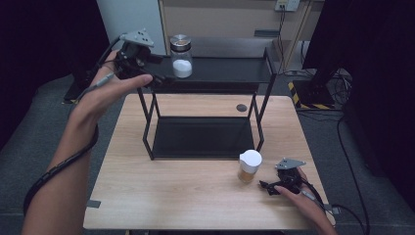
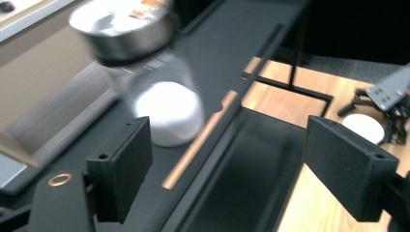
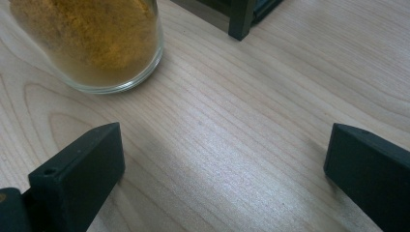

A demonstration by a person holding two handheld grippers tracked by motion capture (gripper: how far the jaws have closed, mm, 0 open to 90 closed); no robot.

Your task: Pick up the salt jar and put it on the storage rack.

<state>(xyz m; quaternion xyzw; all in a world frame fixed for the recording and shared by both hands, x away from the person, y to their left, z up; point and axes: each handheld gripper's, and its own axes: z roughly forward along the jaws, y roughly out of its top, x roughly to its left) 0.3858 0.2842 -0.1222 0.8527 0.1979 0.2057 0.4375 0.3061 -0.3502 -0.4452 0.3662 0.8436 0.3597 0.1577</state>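
Glass jar (image 1: 181, 56) with a metal lid and white powder stands upright on the top shelf of the black rack (image 1: 220, 73), just beyond the tips of the left tongs (image 1: 159, 78). In the left gripper view the jar (image 2: 154, 92) sits ahead of the near jaw and off to one side, not between the two; the jaws stand spread with nothing in them. No earlier hold can be read from this; the jar looks set down and free. To finish the step well, I would judge that the left tongs should draw straight back from the shelf, jaws kept apart, so the near pad does not clip the jar's side or tip it toward the shelf edge.

Second jar (image 1: 249, 166), white-lidded with orange-brown powder, stands on the tabletop (image 1: 171, 196) just ahead of the right tongs (image 1: 266, 186), which lie low by the tabletop's near right corner. Their jaws are spread wide over bare wood, holding nothing.

The high view gives the whole layout: both shelves, both jars, both hands. The left gripper view adds how the jar sits relative to the jaw line, and shows the other gripper far off. The right gripper view shows the spice jar (image 3: 92, 43) close, its glass base resting flat on the wood, beside a rack foot (image 3: 240, 19).
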